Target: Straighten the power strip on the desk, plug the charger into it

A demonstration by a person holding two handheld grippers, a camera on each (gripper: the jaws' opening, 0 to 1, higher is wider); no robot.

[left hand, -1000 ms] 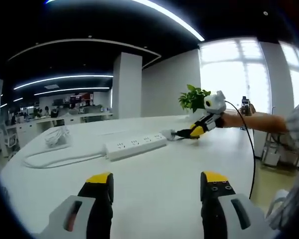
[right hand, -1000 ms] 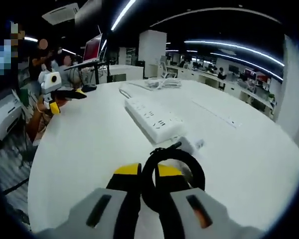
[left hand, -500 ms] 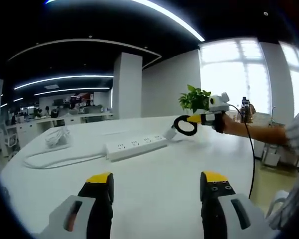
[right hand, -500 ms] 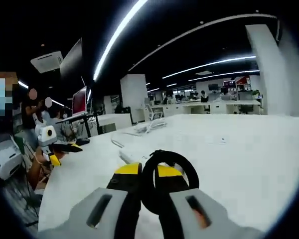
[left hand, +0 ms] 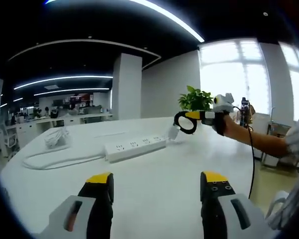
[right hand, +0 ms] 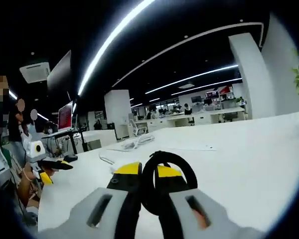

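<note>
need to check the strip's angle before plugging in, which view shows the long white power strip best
The left gripper view: the long white power strip lies whole on the white desk, sockets and cord visible. In the right gripper view the right gripper, shut on the black looped charger cable, covers the desk ahead, so I cannot make the strip out.

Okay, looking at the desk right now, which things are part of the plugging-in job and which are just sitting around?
Part of the job:
power strip
charger, hanging by its looped black cable
right gripper, shut on that cable
left gripper, open

Just lying about:
coiled white cord
potted plant
</note>
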